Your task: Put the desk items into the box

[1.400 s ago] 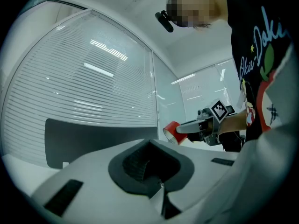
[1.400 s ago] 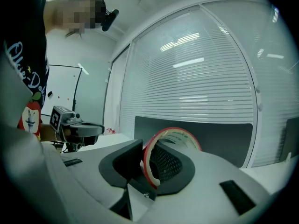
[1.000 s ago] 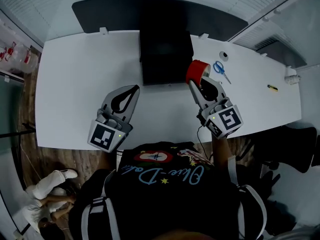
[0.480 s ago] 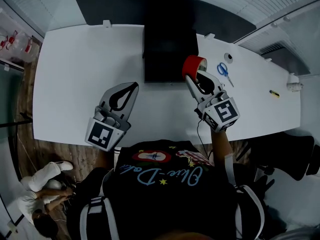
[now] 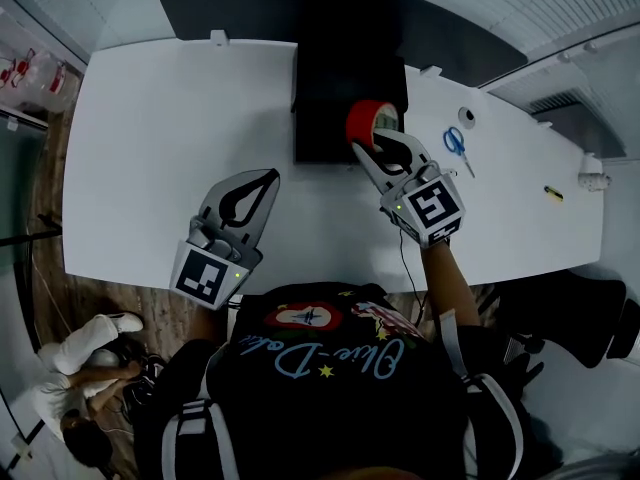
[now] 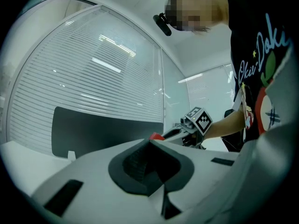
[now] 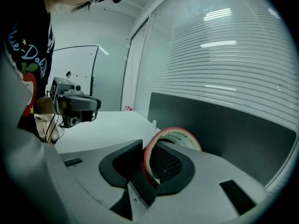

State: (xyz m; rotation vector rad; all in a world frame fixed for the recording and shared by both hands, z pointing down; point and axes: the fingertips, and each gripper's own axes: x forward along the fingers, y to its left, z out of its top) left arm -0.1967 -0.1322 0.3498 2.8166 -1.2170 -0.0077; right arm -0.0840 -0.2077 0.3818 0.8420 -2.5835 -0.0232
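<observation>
White desk [image 5: 150,118], seen from above; black open box [image 5: 330,88] sits at its far middle edge, against a dark panel [image 5: 250,13].

Right gripper [image 5: 380,146]: forearm [image 5: 440,278] extended from the body, tool angled forward and left, nose tipped somewhat down, marker cube [image 5: 430,206] facing up. Jaws are clamped on the wall of a red tape roll [image 5: 368,123]: one pad inside the ring, the other outside it. The roll stands on edge, hole facing sideways. It is off the desk, above the box's near right corner and overlapping the rim in the head view.

Left gripper [image 5: 262,180]: held about level over the bare near-left part of the desk, pointing toward the box but well short of it. Jaws are closed tip to tip, with nothing between them.

Blue-handled scissors [image 5: 458,146] lie flat on the desk right of the box, just beyond the right gripper.

Versus one second ago: the right gripper and roll were over the desk just right of the box; now they are further left and over the box's corner, with the tool tipped lower. Grip width is unchanged. The left gripper's pose is essentially unchanged. The scissors have not moved.
</observation>
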